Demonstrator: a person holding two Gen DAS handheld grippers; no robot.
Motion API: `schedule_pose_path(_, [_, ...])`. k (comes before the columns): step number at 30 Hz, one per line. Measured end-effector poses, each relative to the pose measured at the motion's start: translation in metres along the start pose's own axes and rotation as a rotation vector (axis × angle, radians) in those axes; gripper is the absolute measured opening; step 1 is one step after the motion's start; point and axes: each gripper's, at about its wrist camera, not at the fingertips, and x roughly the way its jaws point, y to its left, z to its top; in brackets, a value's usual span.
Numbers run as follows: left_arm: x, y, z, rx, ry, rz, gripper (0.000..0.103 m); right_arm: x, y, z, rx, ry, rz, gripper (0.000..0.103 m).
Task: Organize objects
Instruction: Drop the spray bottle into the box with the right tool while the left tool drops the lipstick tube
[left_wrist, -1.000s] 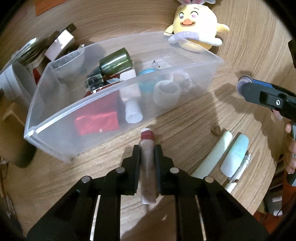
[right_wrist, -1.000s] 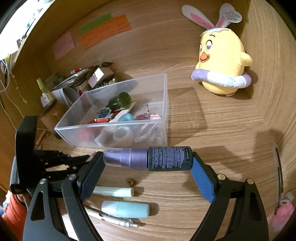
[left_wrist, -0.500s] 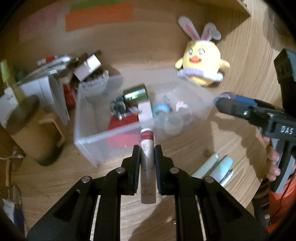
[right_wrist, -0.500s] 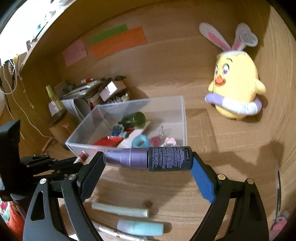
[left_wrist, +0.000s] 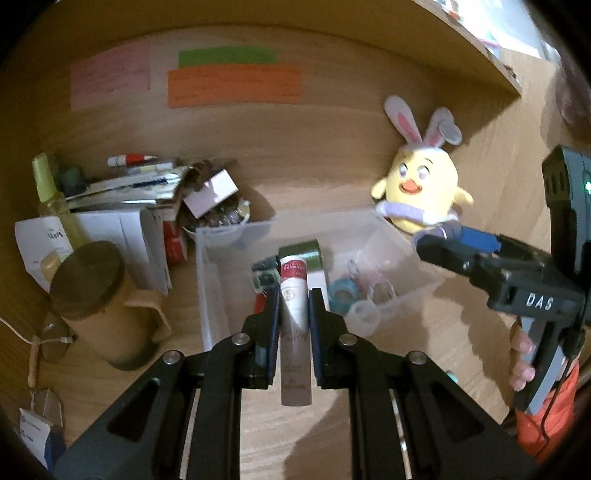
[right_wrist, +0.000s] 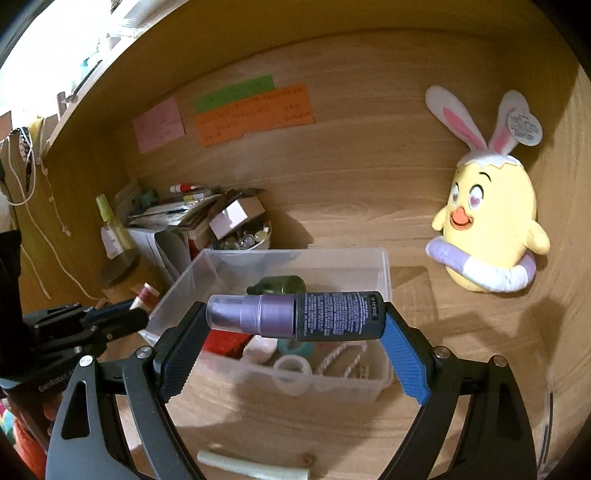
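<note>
The slim tube (left_wrist: 294, 328) with its red-banded cap sat clamped lengthwise between the narrow pads of the left tool (left_wrist: 293, 325), cap end forward, pointing toward 12 o'clock at the clear bin (left_wrist: 207, 280). It looked light and fairly stiff, though probably squeezable, so the mid-body hold suited it; a smooth skin like that could slide out if tipped steeply. The spray bottle (right_wrist: 295, 317), purple cap and dark labelled body, lay crosswise in the right tool (right_wrist: 295, 332), gripped end to end between the black pad and the blue pad. That hold seemed less secure: hard, rounded ends against flat pads, and a cap that might pop off under pressure.

Both items hung above the wooden surface (right_wrist: 424, 424), near the bin's front wall, neither one inside it. The bin already held a green bottle (right_wrist: 284, 286), tape rolls and small oddments. A pale stick (right_wrist: 251, 467) lay on the surface at 6 o'clock. The yellow plush chick (right_wrist: 487, 236) stood at 2 o'clock, well apart from the bin.
</note>
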Motion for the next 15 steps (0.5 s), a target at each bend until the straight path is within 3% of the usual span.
schedule_pose_path(7, [0.02, 0.019, 0.009, -0.046, 0.022, 0.038, 0.014, 0.021, 0.004, 0.009, -0.016, 0.024, -0.007, 0.088])
schedule_pose_path(15, [0.051, 0.034, 0.007, -0.097, 0.09, 0.027, 0.014, 0.058, 0.006, 0.004, -0.031, 0.101, -0.015, 0.088])
